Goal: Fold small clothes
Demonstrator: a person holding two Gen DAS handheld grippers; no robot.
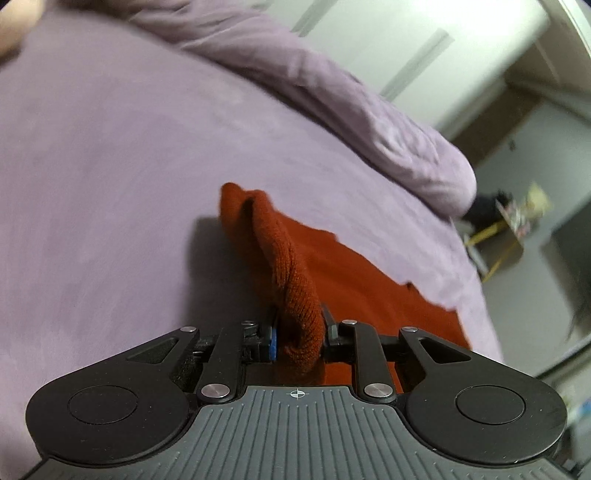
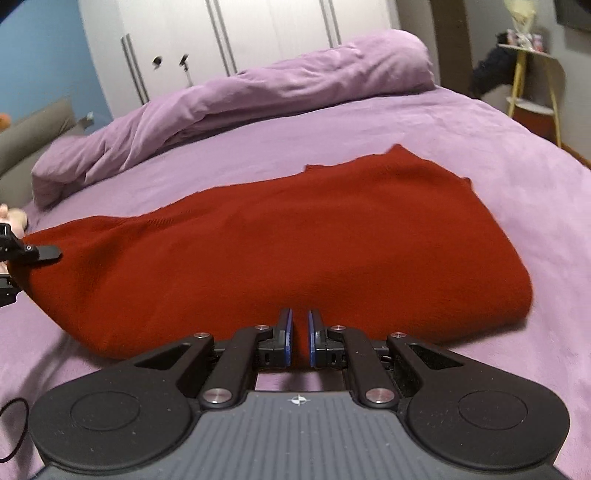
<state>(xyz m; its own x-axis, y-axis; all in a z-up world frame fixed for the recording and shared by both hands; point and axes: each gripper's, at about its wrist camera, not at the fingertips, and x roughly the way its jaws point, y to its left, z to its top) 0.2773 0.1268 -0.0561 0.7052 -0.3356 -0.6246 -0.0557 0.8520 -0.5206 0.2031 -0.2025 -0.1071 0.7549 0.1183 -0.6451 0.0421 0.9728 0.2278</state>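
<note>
A rust-red knitted sweater (image 2: 280, 240) lies spread on the purple bed (image 2: 517, 155). My left gripper (image 1: 299, 332) is shut on a bunched fold of the sweater (image 1: 295, 291) and lifts it off the sheet. The left gripper also shows at the left edge of the right wrist view (image 2: 33, 253), holding the sweater's left end. My right gripper (image 2: 299, 334) is at the sweater's near edge, its jaws almost together with red fabric showing in the narrow gap between the blue pads.
A rolled purple duvet (image 2: 229, 99) lies along the far side of the bed. White wardrobe doors (image 2: 240, 33) stand behind it. A yellow-legged side table (image 2: 532, 77) with clutter stands at the right beyond the bed.
</note>
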